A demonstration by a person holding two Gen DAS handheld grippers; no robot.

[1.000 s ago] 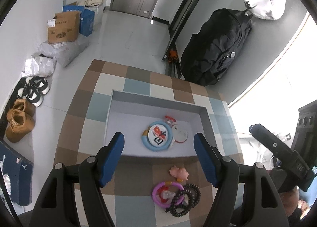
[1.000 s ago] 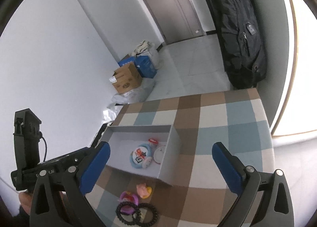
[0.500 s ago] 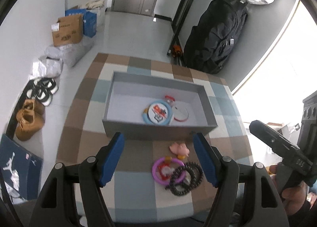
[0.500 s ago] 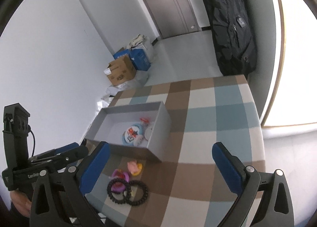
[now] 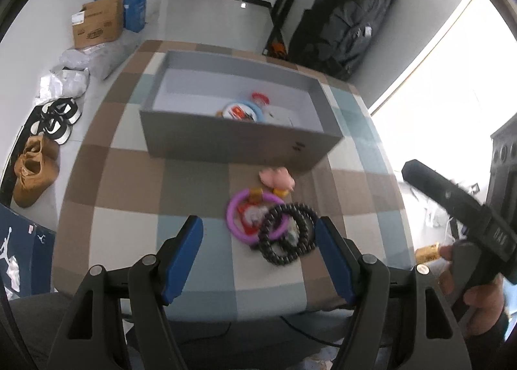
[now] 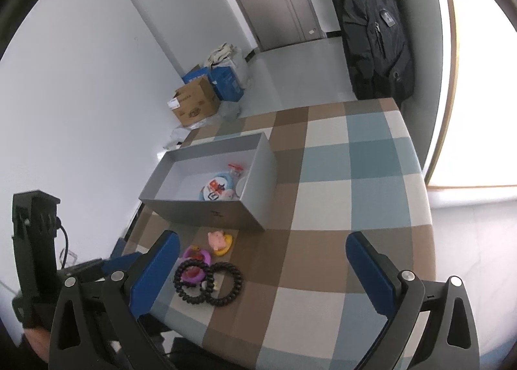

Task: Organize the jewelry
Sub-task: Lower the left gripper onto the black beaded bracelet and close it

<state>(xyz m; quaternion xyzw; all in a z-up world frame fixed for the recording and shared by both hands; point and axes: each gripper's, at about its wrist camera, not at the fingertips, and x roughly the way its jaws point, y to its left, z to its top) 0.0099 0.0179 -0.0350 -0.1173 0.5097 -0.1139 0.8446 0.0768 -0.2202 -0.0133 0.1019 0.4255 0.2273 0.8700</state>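
The left gripper [image 5: 260, 255] hangs released, its blue-padded jaws spread wide and holding nothing. Just ahead of its tips, toward the right finger, two black coiled spiral bracelets [image 5: 289, 234] lie overlapping on the checked brown, blue and white tablecloth [image 5: 126, 182], one of them lapping over a purple plastic ring [image 5: 236, 208]. A small pink pig-shaped trinket [image 5: 277, 176] sits a little farther out, near the front wall of the open grey rectangular cardboard box [image 5: 226, 140] — inside it lies a round blue-rimmed item [image 5: 240, 110].

The right gripper [image 6: 262, 260] is likewise spread and empty; the bracelets lie beside its left finger, the box beyond.
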